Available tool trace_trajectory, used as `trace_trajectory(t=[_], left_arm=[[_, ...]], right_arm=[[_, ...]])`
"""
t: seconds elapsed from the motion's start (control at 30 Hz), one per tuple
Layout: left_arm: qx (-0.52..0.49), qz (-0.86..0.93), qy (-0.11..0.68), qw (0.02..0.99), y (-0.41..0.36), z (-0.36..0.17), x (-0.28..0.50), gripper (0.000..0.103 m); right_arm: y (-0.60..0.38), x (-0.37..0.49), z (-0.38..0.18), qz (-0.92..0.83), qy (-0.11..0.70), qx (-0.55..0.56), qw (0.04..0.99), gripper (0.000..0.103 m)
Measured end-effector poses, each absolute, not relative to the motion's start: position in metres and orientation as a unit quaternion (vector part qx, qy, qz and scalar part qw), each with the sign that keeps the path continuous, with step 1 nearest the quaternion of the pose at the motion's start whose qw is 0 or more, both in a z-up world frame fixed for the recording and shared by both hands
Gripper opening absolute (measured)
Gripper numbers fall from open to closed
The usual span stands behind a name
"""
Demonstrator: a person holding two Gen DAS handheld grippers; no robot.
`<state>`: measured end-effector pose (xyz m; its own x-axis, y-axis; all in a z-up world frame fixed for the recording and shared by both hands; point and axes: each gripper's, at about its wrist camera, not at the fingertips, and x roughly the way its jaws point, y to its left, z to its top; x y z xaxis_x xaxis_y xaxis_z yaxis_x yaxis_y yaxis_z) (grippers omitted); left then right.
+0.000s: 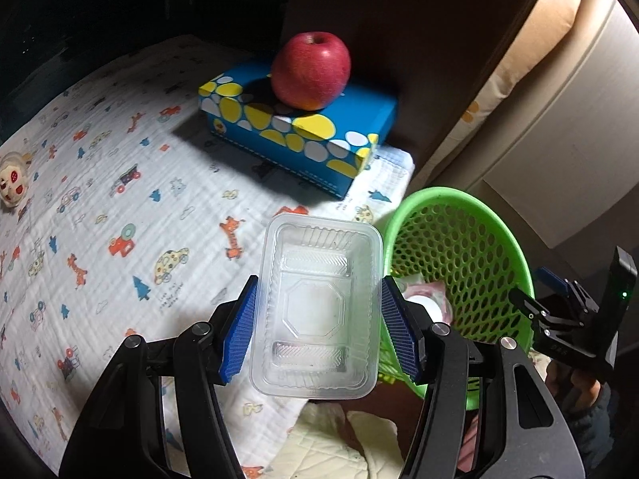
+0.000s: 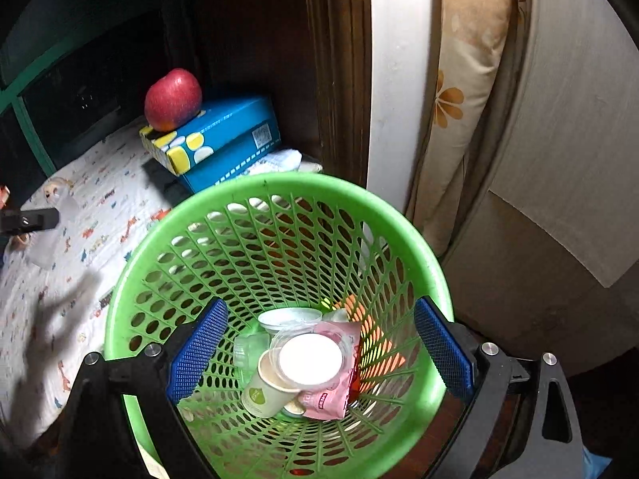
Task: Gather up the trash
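- The left gripper (image 1: 317,333), black with 2 blue ribbed pads, grasps a clear rectangular plastic food tray (image 1: 317,307) by its 2 long sides; each pad presses against the tray's rim, and the tray's open side faces the camera.
- The tray hangs above the near right edge of a white quilted cloth (image 1: 120,207) printed with small cars, giraffes and trees, just left of a green perforated plastic waste basket (image 1: 479,239).
- In the left wrist view the basket sits at the right, its rim touching the tray's right edge in the picture; whether they truly touch cannot be told.
- The right gripper (image 2: 319,355), also black with 2 blue pads, stands wide and released over the basket's mouth, with nothing between its pads.
- In the basket's bottom lie a paper cup with a green leaf mark (image 2: 269,389), a clear round lid (image 2: 309,359), a pink wrapper (image 2: 333,375) and other clear plastic pieces.
- At the far side of the cloth a blue cardboard box with yellow and white spots (image 1: 303,127) lies flat, and a red apple (image 1: 311,70) rests on top of it.
- A small plush toy with a pale face (image 1: 14,181) lies at the far left edge of the cloth.
- To the right of the basket stand a dark wooden panel (image 2: 335,64) and a cream cushion with an orange flower print (image 2: 459,99).
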<state>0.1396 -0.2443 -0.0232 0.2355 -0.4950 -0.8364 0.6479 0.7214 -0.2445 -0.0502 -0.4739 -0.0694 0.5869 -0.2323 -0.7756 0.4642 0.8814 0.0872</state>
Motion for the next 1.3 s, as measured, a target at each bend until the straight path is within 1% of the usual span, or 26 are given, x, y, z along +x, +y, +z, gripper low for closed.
trace_trajectory(t=[0.33, 0.47, 0.63, 0.77, 0.8, 0.83, 1.0, 1.3], left_arm=[[0.119, -0.409, 0.508, 0.749, -0.32, -0.042, 0.095, 0.059], [0.138, -0.418, 0.522, 0.731, -0.345, -0.058, 0.079, 0.059], [0.145, -0.421, 0.539, 0.715, -0.359, -0.075, 0.068, 0.061], [0.15, -0.425, 0.544, 0.708, -0.362, -0.081, 0.064, 0.063], [0.148, -0.426, 0.546, 0.707, -0.361, -0.082, 0.063, 0.069], [0.147, -0.424, 0.546, 0.707, -0.361, -0.082, 0.062, 0.072], [0.135, -0.43, 0.542, 0.709, -0.352, -0.075, 0.06, 0.074], [0.111, -0.404, 0.51, 0.751, -0.299, -0.048, 0.069, 0.074]], right_arm=[[-0.478, -0.098, -0.029, -0.2, 0.344, 0.164, 0.903, 0.091], [-0.484, -0.114, -0.022, -0.203, 0.326, 0.18, 0.906, 0.091], [-0.486, -0.124, -0.023, -0.202, 0.317, 0.193, 0.907, 0.091], [-0.485, -0.126, -0.027, -0.197, 0.317, 0.201, 0.906, 0.091], [-0.485, -0.125, -0.027, -0.196, 0.317, 0.202, 0.906, 0.091], [-0.484, -0.125, -0.028, -0.195, 0.317, 0.203, 0.906, 0.091], [-0.479, -0.125, -0.025, -0.191, 0.311, 0.209, 0.907, 0.091], [-0.455, -0.125, -0.017, -0.174, 0.307, 0.21, 0.912, 0.091]])
